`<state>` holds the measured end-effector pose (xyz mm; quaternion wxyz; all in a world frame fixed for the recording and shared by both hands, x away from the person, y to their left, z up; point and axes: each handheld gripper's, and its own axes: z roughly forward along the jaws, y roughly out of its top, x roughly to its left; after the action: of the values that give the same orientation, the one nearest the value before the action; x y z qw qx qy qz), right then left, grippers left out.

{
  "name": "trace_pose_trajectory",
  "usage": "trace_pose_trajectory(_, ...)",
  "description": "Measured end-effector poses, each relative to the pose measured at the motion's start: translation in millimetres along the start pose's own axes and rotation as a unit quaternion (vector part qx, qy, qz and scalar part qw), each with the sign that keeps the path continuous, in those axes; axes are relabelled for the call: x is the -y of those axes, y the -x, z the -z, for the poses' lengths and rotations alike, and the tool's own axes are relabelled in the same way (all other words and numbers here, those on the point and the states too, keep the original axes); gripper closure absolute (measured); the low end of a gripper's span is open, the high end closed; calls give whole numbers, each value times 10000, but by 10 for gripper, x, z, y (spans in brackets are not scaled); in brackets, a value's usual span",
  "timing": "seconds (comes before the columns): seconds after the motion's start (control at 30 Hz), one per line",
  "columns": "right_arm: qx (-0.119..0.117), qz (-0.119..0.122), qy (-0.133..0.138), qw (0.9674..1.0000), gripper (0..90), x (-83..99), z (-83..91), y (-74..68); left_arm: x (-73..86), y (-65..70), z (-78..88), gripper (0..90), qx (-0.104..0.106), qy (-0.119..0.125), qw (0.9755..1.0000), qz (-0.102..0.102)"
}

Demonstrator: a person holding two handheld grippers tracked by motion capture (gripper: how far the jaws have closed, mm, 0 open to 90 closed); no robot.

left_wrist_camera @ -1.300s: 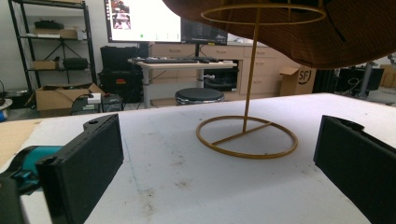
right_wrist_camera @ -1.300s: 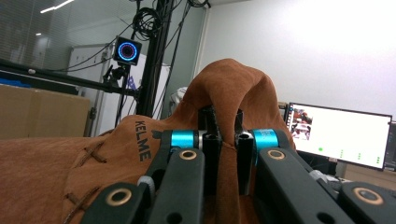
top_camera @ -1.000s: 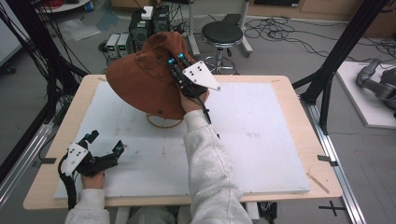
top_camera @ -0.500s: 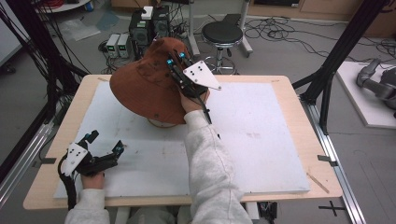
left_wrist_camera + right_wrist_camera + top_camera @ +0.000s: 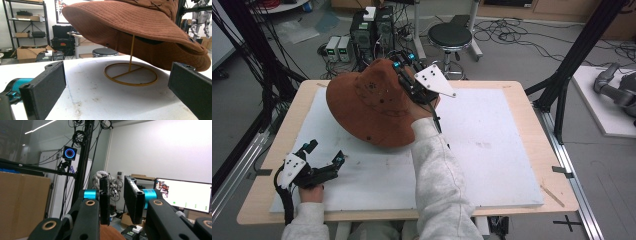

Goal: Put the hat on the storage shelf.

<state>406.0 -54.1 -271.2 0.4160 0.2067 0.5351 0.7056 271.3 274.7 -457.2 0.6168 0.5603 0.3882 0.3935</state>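
Sitting on a thin brass-coloured stand (image 5: 130, 73), the brown brimmed hat (image 5: 369, 107) lies at about ten o'clock on the white table mat (image 5: 492, 145), tilted, with stitching on its crown. The right gripper (image 5: 404, 62) is at its far-right crown edge, nearer by far; its jaws have just been opening, with nothing between them. The left gripper (image 5: 324, 152), open and empty, rests at seven o'clock.

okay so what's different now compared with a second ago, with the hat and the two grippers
The brown hat has settled lower and more level on its wire stand. The right gripper at its crown has just been opening its jaws, nothing between them now. The left gripper stayed open near the table's front edge.
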Motion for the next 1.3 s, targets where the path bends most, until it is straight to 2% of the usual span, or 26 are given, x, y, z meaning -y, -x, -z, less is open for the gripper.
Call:
trace_pose_trajectory(0.23,18,-27,-37,10000,749,-6,46,30,0,2,-2,18,8,-2,10000,1)
trace_pose_trajectory(0.37,80,-23,-40,10000,719,-17,80,62,0,1,-2,18,7,-7,10000,2)
trace_pose_trajectory(0.5,141,-49,-72,9999,672,-16,134,98,-1,2,-4,18,7,-12,10000,-14)
trace_pose_trajectory(0.63,142,-80,-72,9998,550,-20,191,141,0,4,-5,18,3,-6,10000,-17)
trace_pose_trajectory(0.97,685,-196,-196,9973,305,-82,328,244,0,12,-10,18,3,-19,10000,-44)
trace_pose_trajectory(1.1,893,-218,-290,9953,229,-105,369,285,0,14,-11,18,6,-26,10000,-66)
trace_pose_trajectory(1.3,1187,-250,-384,9919,164,-152,451,322,-1,17,-12,18,4,-39,10000,-61)
